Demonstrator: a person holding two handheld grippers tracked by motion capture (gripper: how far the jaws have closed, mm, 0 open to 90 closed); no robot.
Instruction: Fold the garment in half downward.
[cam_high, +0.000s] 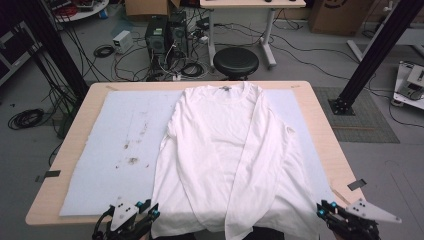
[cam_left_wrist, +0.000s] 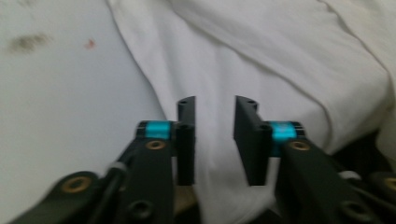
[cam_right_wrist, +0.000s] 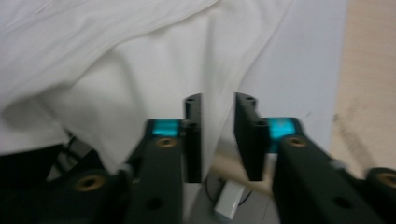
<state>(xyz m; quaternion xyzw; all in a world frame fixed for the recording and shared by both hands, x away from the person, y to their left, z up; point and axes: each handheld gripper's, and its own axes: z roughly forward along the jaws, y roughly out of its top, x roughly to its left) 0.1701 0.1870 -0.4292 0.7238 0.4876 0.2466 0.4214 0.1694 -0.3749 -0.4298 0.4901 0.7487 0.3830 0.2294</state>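
Nearest to the person, the left gripper (cam_high: 150, 210) is at the near edge of the light wooden tabletop (cam_high: 320, 130), just beside the left bottom corner of the white long-sleeved cotton shirt (cam_high: 225, 145). Its two black jaws stand apart, and in the left gripper view (cam_left_wrist: 214, 140) the hem of the shirt (cam_left_wrist: 261, 60) lies under the gap between them, but the pads do not press on the cloth. The right gripper (cam_high: 322, 210) is near the right near corner of the tabletop, just beside the right bottom corner of the shirt. Its jaws are also apart; in the right gripper view (cam_right_wrist: 217, 137) the white cloth (cam_right_wrist: 116, 79) lies ahead of them and nothing is clamped.

The shirt lies flat on a pale blue-grey felt mat (cam_high: 115, 150) that covers most of the tabletop. The hem hangs a little over the near edge, and the collar points to the far edge. Both sleeves are folded inward along the body. On the left part of the mat there are some small dark brown stains (cam_high: 132, 160).

Beyond the far edge, a round black stool (cam_high: 235, 61) stands on the grey floor (cam_high: 310, 65).
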